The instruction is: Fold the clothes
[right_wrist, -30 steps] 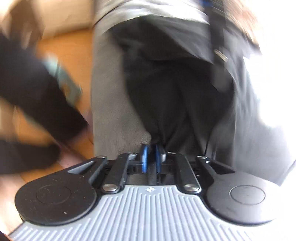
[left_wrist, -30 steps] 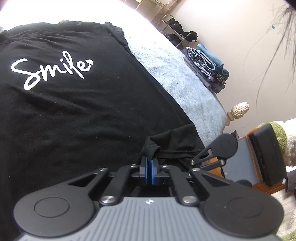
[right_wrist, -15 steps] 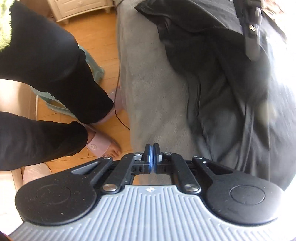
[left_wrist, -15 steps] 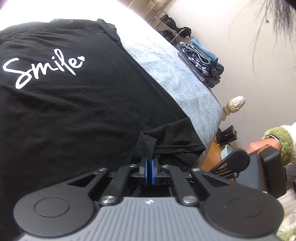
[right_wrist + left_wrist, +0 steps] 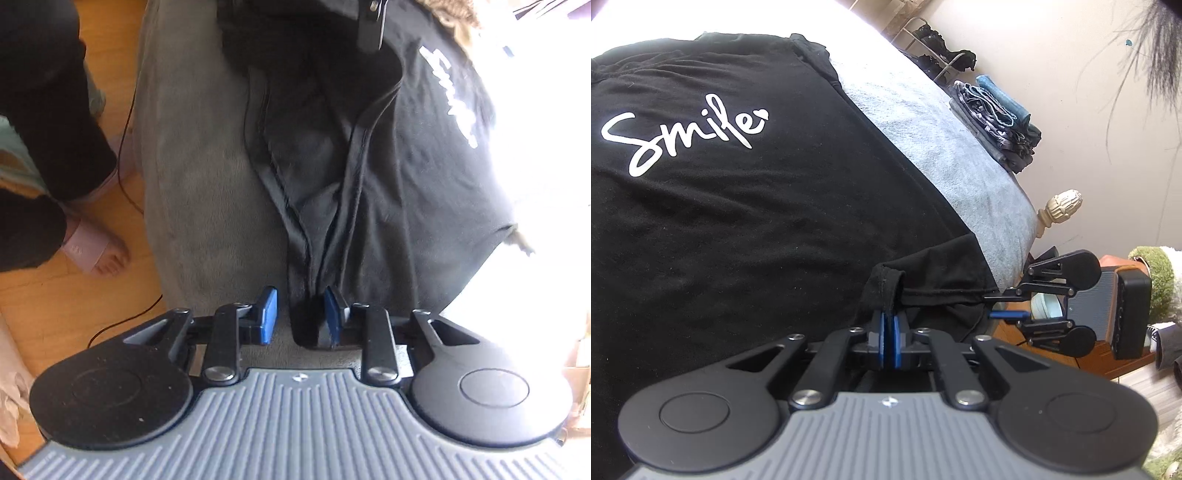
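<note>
the black t-shirt (image 5: 746, 221) lies spread face up on the grey blanket (image 5: 945, 147) on the bed; it looks light, limp and thin, likely to sag and crease, so the hem corners are the sensible places to take hold; the left gripper (image 5: 888, 332) is pinched tight on one bunched hem corner; the right gripper (image 5: 300, 314) is opening its fingers around the other gathered corner, the cloth lying between them, against one pad only.
</note>
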A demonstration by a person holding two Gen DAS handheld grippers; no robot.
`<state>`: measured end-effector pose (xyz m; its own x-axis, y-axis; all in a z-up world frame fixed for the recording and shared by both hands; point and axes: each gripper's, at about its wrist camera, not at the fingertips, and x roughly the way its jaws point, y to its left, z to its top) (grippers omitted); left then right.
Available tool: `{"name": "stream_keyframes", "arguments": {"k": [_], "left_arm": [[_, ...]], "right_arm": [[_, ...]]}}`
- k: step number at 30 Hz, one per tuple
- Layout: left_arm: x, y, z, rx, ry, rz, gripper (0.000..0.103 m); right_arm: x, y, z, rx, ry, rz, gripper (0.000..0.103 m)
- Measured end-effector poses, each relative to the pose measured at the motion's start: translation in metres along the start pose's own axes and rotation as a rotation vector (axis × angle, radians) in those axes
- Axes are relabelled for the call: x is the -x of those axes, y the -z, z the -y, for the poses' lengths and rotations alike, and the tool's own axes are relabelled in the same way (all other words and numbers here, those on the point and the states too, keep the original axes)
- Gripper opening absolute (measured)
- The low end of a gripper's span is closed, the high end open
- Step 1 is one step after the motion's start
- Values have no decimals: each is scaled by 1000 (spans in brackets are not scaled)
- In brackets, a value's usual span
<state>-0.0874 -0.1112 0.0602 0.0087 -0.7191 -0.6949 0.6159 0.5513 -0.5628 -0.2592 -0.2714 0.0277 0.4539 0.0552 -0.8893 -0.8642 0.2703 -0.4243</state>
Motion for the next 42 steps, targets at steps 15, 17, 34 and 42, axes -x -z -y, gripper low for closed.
{"name": "stream_keyframes", "arguments": {"k": [15, 17, 34, 42], "left_arm": [[-8, 5, -13, 41, 46, -47, 9], [-6, 1, -16, 50, 48, -49, 9], [-4, -9, -27, 37, 61, -60, 9], [-5, -8, -30, 36, 88, -56, 9]], "right_arm": [[33, 4, 17, -111, -261, 58, 2], [38, -27, 14, -130, -275, 201, 3], [-25, -167, -36, 182, -131, 453, 13], [-23, -167, -25, 112, -163, 428, 11]]}}
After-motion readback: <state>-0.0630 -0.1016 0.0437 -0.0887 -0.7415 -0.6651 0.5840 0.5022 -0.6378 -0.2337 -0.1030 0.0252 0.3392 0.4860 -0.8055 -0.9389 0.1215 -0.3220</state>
